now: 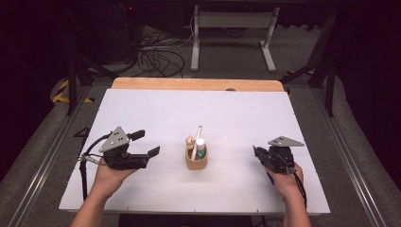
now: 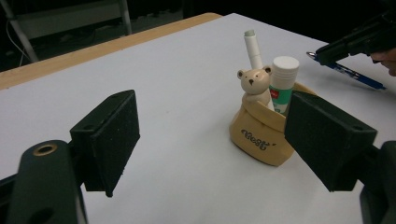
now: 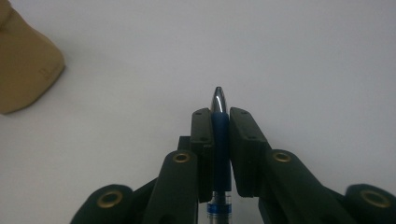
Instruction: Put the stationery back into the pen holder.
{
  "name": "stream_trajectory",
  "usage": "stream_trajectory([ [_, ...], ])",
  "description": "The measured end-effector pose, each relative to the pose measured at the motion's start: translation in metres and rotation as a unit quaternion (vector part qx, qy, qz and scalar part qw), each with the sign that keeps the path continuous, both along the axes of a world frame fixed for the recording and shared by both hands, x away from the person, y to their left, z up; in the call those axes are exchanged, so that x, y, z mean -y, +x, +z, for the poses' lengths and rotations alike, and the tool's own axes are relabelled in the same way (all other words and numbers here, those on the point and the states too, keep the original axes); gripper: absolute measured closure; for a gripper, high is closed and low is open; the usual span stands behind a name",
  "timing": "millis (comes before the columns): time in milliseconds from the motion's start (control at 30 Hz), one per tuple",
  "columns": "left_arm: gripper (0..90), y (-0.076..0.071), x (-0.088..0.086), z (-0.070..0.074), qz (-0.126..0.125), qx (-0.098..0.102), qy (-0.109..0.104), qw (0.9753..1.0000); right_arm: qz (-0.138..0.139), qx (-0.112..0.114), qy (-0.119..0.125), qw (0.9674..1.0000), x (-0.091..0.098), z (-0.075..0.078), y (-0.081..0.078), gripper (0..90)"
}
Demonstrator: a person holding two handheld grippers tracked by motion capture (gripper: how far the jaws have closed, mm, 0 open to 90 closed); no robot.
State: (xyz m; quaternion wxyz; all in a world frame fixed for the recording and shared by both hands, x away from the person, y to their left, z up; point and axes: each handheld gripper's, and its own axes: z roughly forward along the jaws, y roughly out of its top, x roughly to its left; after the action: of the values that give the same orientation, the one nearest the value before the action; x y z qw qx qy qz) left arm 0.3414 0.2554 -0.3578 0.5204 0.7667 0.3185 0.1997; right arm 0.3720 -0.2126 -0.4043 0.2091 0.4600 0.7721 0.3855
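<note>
Right claw (image 3: 219, 116) clamped on blue pen (image 3: 220, 140) lengthwise; left claw (image 2: 210, 135) wide, empty. Risk: pen slides out, or knocks holder (image 1: 196, 161) at 9 o'clock over.

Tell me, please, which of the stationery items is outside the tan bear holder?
The blue pen, clamped between the right gripper's jaws; the white stick and the glue stick stand upright in the holder.

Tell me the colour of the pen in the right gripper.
Blue pen with a silver tip, best in the right gripper view.
</note>
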Motion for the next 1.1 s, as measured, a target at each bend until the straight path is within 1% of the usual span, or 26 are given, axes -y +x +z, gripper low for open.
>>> stream_trajectory([
  [100,19.0,-0.002,0.004,0.001,-0.004,0.001,0.000,1.0000,0.012,0.026,0.028,0.9992,-0.004,0.004,-0.003,81.5],
  [167,19.1,-0.002,0.006,0.001,-0.008,0.006,0.003,0.9999,0.022,0.042,0.038,0.9982,-0.007,0.007,-0.004,81.5],
  [200,19.1,-0.003,0.007,0.001,-0.010,0.005,0.000,0.9999,0.030,0.056,0.043,0.9971,-0.010,0.008,-0.005,81.5],
  [233,19.2,-0.003,0.008,0.001,-0.012,0.007,0.002,0.9999,0.034,0.061,0.047,0.9964,-0.012,0.010,-0.005,81.5],
  [267,19.4,-0.003,0.009,0.001,-0.017,0.005,-0.001,0.9998,0.040,0.070,0.050,0.9955,-0.015,0.011,-0.006,81.5],
  [333,21.7,-0.004,0.012,0.001,-0.025,0.008,-0.001,0.9997,0.057,0.086,0.070,0.9922,-0.020,0.015,-0.008,81.5],
  [367,22.6,-0.005,0.014,0.000,-0.028,0.006,-0.001,0.9996,0.061,0.095,0.072,0.9909,-0.023,0.017,-0.008,81.5],
  [400,22.8,-0.006,0.015,0.000,-0.031,-0.001,-0.004,0.9995,0.069,0.106,0.077,0.9890,-0.027,0.019,-0.009,81.5],
  [467,22.8,-0.006,0.018,-0.001,-0.039,0.005,-0.002,0.9992,0.082,0.118,0.088,0.9857,-0.034,0.023,-0.009,81.5],
  [533,22.7,-0.007,0.021,-0.001,-0.044,0.002,-0.002,0.9990,0.094,0.131,0.092,0.9826,-0.042,0.027,-0.010,81.5],
  [567,22.6,-0.007,0.023,-0.001,-0.045,0.003,-0.003,0.9990,0.101,0.134,0.100,0.9807,-0.046,0.028,-0.010,81.5],
  [633,22.6,-0.007,0.026,-0.002,-0.051,-0.001,-0.006,0.9987,0.114,0.143,0.112,0.9768,-0.054,0.033,-0.011,81.5],
  [667,22.6,-0.007,0.028,-0.002,-0.051,0.001,-0.005,0.9987,0.121,0.147,0.115,0.9751,-0.057,0.035,-0.011,81.5],
  [700,22.6,-0.007,0.030,-0.002,-0.055,0.002,-0.006,0.9985,0.127,0.147,0.126,0.9728,-0.061,0.037,-0.010,81.5],
  [733,22.6,-0.007,0.032,-0.003,-0.058,-0.004,-0.012,0.9982,0.134,0.150,0.136,0.9702,-0.064,0.039,-0.010,81.5],
  [767,22.6,-0.006,0.034,-0.003,-0.060,0.001,-0.012,0.9982,0.139,0.152,0.145,0.9677,-0.068,0.041,-0.011,81.5],
  [833,22.7,-0.007,0.040,-0.005,-0.069,-0.002,-0.018,0.9975,0.154,0.157,0.153,0.9635,-0.075,0.045,-0.012,81.5],
  [867,22.8,-0.007,0.043,-0.006,-0.074,-0.004,-0.019,0.9970,0.163,0.160,0.157,0.9609,-0.079,0.046,-0.013,81.5],
  [933,23.0,-0.009,0.049,-0.008,-0.083,-0.005,-0.011,0.9965,0.175,0.165,0.171,0.9554,-0.086,0.048,-0.016,81.5],
  [967,24.0,-0.010,0.052,-0.009,-0.090,-0.006,-0.012,0.9959,0.181,0.168,0.177,0.9528,-0.089,0.049,-0.017,81.5],
  [1033,25.2,-0.011,0.057,-0.011,-0.097,-0.009,-0.011,0.9952,0.195,0.178,0.189,0.9458,-0.095,0.049,-0.020,81.4],
  [1067,25.5,-0.012,0.059,-0.012,-0.100,-0.008,-0.010,0.9949,0.202,0.184,0.200,0.9410,-0.097,0.049,-0.022,81.4],
  [1100,25.9,-0.012,0.061,-0.013,-0.104,-0.010,-0.014,0.9945,0.207,0.184,0.208,0.9380,-0.100,0.048,-0.023,81.4],
])
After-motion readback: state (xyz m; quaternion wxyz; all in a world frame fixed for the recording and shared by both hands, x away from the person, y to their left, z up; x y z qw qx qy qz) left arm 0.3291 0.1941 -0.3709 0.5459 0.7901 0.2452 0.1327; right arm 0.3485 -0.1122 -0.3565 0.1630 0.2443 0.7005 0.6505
